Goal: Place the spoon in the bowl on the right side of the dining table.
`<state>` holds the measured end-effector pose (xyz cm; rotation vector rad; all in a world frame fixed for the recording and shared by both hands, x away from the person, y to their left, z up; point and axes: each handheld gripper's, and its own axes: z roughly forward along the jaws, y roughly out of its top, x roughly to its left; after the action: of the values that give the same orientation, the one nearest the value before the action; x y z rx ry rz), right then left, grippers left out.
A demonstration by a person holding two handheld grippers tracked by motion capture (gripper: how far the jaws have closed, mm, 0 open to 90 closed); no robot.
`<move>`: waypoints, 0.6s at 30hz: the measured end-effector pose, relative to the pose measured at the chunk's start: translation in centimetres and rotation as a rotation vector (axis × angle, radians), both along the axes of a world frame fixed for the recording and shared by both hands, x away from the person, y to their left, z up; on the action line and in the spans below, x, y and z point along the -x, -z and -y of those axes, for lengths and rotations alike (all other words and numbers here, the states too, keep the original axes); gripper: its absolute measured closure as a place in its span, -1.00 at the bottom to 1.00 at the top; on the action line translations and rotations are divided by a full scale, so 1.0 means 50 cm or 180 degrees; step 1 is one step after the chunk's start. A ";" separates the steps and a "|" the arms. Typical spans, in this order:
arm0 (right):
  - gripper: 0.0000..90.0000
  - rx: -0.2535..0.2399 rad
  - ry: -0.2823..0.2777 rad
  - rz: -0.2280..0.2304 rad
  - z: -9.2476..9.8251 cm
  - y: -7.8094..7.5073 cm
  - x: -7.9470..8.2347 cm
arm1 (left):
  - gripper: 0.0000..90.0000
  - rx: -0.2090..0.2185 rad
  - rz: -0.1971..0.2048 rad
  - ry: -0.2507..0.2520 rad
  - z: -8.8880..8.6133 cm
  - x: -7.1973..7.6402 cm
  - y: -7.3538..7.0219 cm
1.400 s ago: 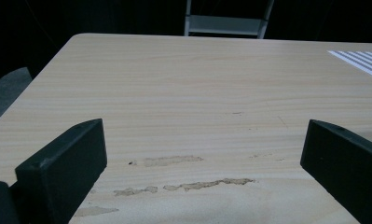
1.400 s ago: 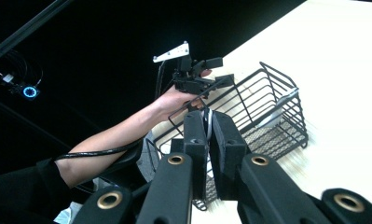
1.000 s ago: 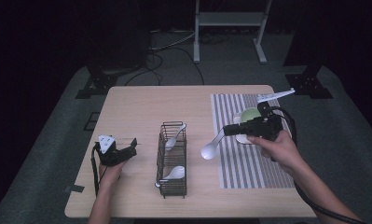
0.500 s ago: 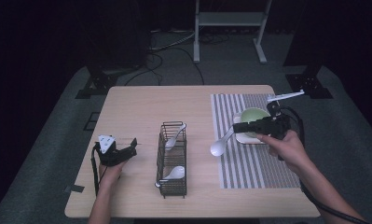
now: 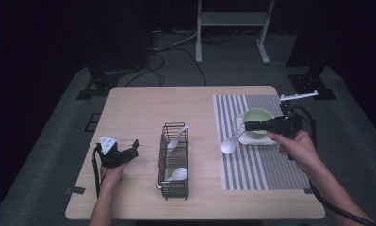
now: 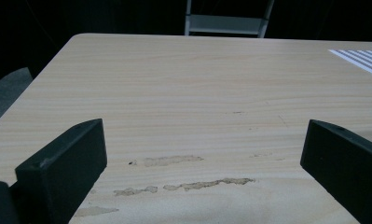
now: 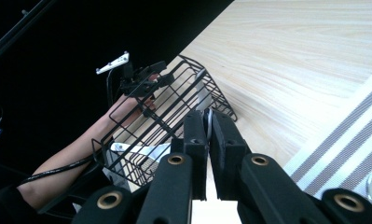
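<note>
Spoon (image 5: 232,141) is pinched in my right gripper (image 5: 248,125), hanging over the striped mat (image 5: 256,165) beside the green bowl (image 5: 257,120). Left gripper view: jaws spread wide over bare table (image 6: 197,93). Right gripper view: jaws clamped on the handle (image 7: 208,122), wire basket (image 7: 160,116) behind.

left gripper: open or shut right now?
Open. In its own view the left gripper has its black jaws far apart, with bare table between them.
</note>
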<state>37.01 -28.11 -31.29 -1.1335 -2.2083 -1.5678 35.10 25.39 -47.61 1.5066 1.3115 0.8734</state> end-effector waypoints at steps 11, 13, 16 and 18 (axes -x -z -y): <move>0.89 -0.0024 0.0162 -0.0043 0.033 0.013 -0.011 | -1.00 0.0005 0.0001 -0.0003 0.000 0.000 0.000; 0.89 -0.0034 0.0190 -0.0049 0.039 0.015 -0.013 | -1.00 0.0000 0.0002 -0.0001 0.000 0.000 0.000; 0.89 -0.0041 0.0230 -0.0066 0.047 0.018 -0.015 | -1.00 0.0005 0.0007 -0.0004 0.000 0.000 0.000; 0.89 -0.0042 0.0255 -0.0073 0.052 0.020 -0.017 | -1.00 0.0004 0.0008 -0.0003 0.000 0.000 0.000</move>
<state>37.87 -30.72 -32.30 -1.2442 -2.1600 -1.5894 35.09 25.37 -47.63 1.5035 1.3109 0.8747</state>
